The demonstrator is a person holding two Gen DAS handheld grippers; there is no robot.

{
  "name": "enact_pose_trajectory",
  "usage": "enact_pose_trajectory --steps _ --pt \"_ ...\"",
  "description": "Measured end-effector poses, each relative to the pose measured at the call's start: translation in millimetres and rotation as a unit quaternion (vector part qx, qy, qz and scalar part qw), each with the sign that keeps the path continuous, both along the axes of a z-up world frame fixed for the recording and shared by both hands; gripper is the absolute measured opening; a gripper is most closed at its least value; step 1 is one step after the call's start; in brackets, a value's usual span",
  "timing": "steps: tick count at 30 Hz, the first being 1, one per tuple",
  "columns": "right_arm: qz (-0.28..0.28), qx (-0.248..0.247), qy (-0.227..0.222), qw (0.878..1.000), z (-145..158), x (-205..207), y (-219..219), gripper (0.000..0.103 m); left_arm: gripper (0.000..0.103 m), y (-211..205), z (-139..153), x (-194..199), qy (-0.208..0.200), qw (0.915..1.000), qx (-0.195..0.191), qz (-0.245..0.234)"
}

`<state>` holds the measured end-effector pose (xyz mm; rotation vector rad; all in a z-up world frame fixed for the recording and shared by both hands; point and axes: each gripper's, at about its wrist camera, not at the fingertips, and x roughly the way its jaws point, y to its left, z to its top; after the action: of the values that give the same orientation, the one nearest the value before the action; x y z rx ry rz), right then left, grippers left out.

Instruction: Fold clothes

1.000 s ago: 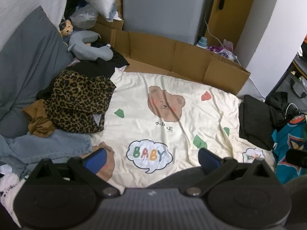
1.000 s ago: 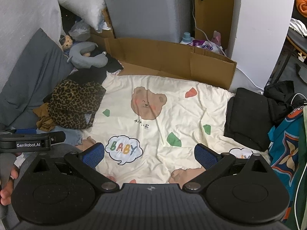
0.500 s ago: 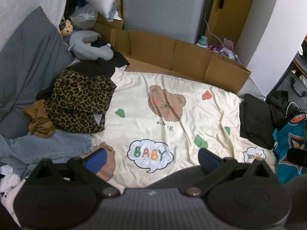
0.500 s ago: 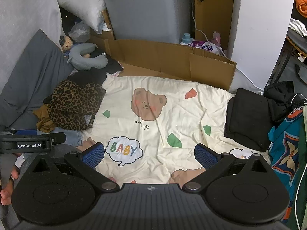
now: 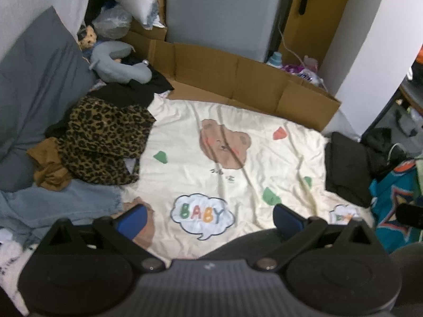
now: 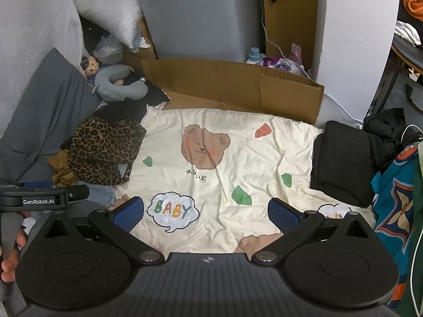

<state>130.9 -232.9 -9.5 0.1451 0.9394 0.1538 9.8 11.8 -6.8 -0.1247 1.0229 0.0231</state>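
A heap of clothes lies at the left of a cream bear-print sheet (image 5: pixel 238 174) (image 6: pixel 227 163): a leopard-print garment (image 5: pixel 103 140) (image 6: pixel 103 148), a brown piece (image 5: pixel 49 163), black fabric (image 5: pixel 132 92) and blue jeans (image 5: pixel 63 203). A folded black garment (image 5: pixel 346 169) (image 6: pixel 341 158) rests at the sheet's right edge. My left gripper (image 5: pixel 208 219) hovers open over the sheet's near edge, nothing between its blue pads. My right gripper (image 6: pixel 206 215) is open too, empty, above the same near edge. The left gripper's body (image 6: pixel 39 198) and a hand (image 6: pixel 10 259) show at the left of the right wrist view.
A low cardboard wall (image 5: pixel 238 79) (image 6: pixel 238 84) borders the sheet's far side, with a grey appliance (image 5: pixel 219 13) behind. A grey pillow (image 5: pixel 34 84) and grey neck pillow (image 5: pixel 119 66) sit left. Teal patterned fabric (image 5: pixel 391 198) (image 6: pixel 396 200) lies right, beside a white wall (image 6: pixel 357 39).
Both grippers stay open and empty. The left wrist view has shifted and tilted slightly; the clothes have not moved.
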Motion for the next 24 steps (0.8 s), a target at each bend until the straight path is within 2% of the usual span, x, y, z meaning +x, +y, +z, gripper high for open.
enact_pose_trajectory --steps 11,18,24 --pt "-0.018 0.022 -0.009 1.0 5.4 -3.0 -12.7 0.102 0.102 11.1 -0.3 3.4 0.017 0.9997 -0.018 0.001" --pt "-0.015 0.033 -0.028 0.999 19.2 -2.7 -12.8 0.102 0.102 29.2 12.4 10.3 0.01 0.9998 -0.016 -0.002" --pt "-0.02 0.036 -0.042 0.998 29.5 0.1 -9.5 0.102 0.102 52.9 26.6 16.4 -0.008 0.9999 0.003 0.01"
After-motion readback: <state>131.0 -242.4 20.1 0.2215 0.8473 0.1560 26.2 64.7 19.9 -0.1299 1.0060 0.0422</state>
